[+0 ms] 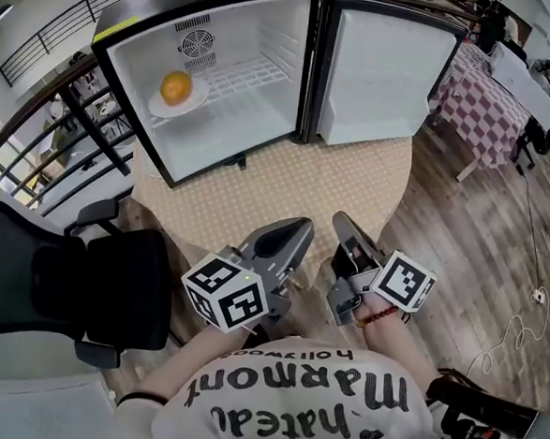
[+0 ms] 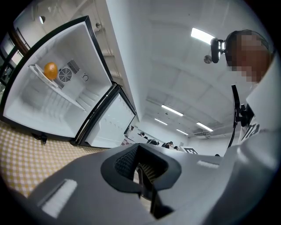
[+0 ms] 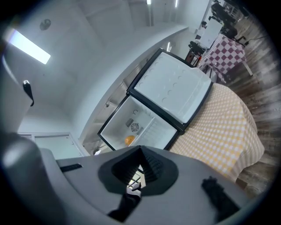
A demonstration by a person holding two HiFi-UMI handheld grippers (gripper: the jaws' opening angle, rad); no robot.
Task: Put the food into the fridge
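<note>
A small white fridge (image 1: 138, 26) stands open on a round table (image 1: 287, 187) with a checked yellow cloth. An orange (image 1: 176, 87) lies on a white plate (image 1: 197, 101) on the fridge's wire shelf. The fridge door (image 1: 384, 71) is swung out to the right. My left gripper (image 1: 291, 236) and right gripper (image 1: 342, 224) are held close to my body at the table's near edge, well short of the fridge. Both have their jaws together with nothing between them. The left gripper view shows the orange (image 2: 50, 69) far beyond the left gripper (image 2: 142, 169). The right gripper view shows the orange (image 3: 129, 140) above the right gripper (image 3: 141, 169).
A black office chair (image 1: 83, 285) stands close on the left, with a metal railing (image 1: 36, 141) behind it. Another table with a red checked cloth (image 1: 485, 107) is at the back right. A white cable (image 1: 521, 325) lies on the wooden floor to the right.
</note>
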